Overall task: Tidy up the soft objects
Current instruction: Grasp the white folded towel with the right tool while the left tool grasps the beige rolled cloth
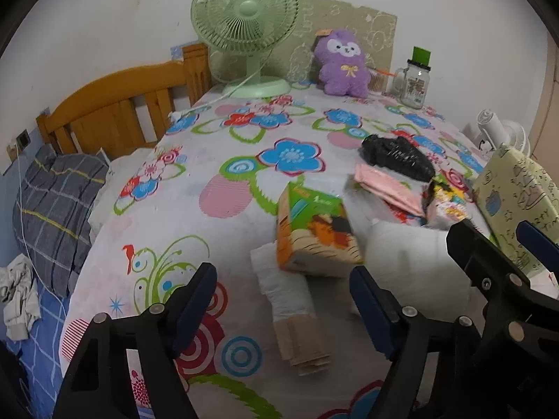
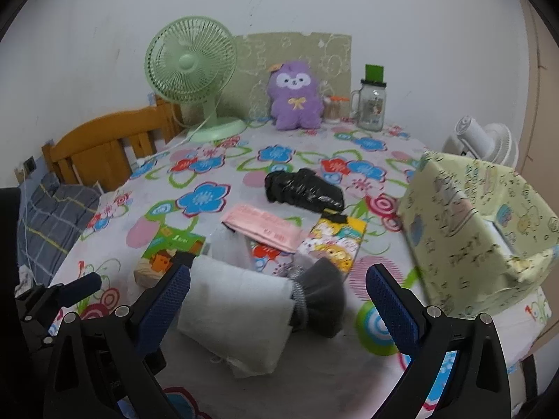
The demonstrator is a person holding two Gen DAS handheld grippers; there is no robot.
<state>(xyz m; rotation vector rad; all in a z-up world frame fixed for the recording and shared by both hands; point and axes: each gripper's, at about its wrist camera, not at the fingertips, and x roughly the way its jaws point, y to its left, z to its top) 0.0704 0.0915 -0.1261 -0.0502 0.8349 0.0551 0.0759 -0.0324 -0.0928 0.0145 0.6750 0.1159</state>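
Purple plush toy (image 2: 296,99), floral tablecloth (image 2: 223,160), green fan (image 2: 190,66)

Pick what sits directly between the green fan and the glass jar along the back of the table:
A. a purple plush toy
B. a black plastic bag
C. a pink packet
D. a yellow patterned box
A. The purple plush toy sits upright against the backboard, with the green fan to its left and the glass jar to its right; the bag, packet and box lie nearer the camera.
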